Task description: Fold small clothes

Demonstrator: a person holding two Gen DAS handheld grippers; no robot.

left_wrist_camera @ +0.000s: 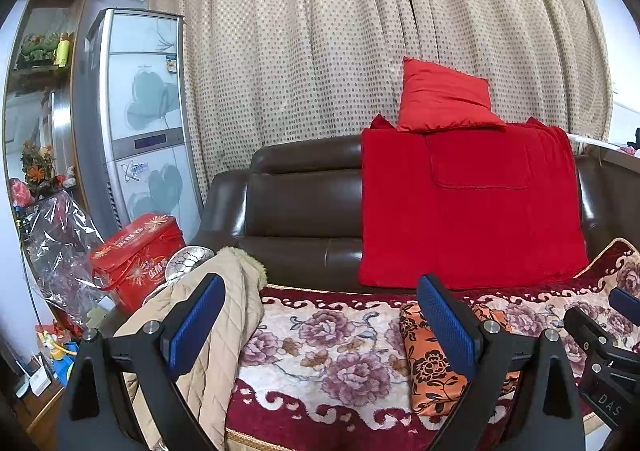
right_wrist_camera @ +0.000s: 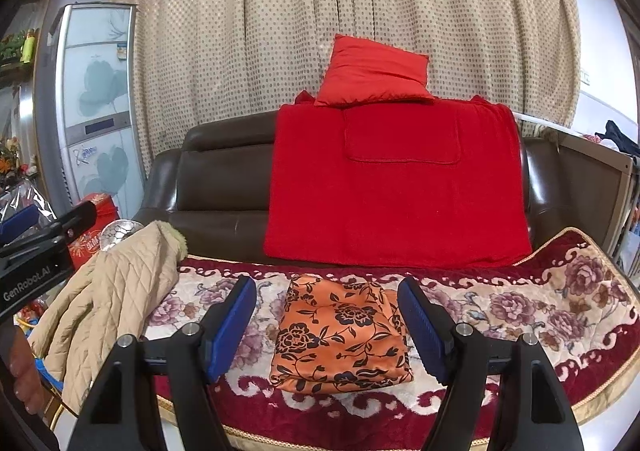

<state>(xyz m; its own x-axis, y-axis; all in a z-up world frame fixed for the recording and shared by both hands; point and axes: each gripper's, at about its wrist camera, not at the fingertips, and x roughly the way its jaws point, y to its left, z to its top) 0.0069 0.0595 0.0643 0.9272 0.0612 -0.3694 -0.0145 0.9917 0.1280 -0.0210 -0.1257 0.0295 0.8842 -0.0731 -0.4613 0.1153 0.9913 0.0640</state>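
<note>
An orange garment with a black flower print (right_wrist_camera: 340, 335) lies folded in a neat rectangle on the floral sofa cover (right_wrist_camera: 540, 311). In the left wrist view the garment (left_wrist_camera: 430, 367) shows partly behind the right finger. My right gripper (right_wrist_camera: 328, 325) is open and empty, held just in front of the garment with a finger on each side. My left gripper (left_wrist_camera: 320, 325) is open and empty, to the left of the garment above the cover (left_wrist_camera: 332, 347). The right gripper's tip shows at the right edge of the left wrist view (left_wrist_camera: 616, 335).
A beige quilted jacket (right_wrist_camera: 108, 307) lies at the sofa's left end (left_wrist_camera: 224, 327). A red blanket (right_wrist_camera: 396, 187) hangs over the brown leather backrest (right_wrist_camera: 224, 179) with a red cushion (right_wrist_camera: 372, 71) on top. A red box (left_wrist_camera: 136, 255) and a tall air conditioner (left_wrist_camera: 140, 111) stand at left.
</note>
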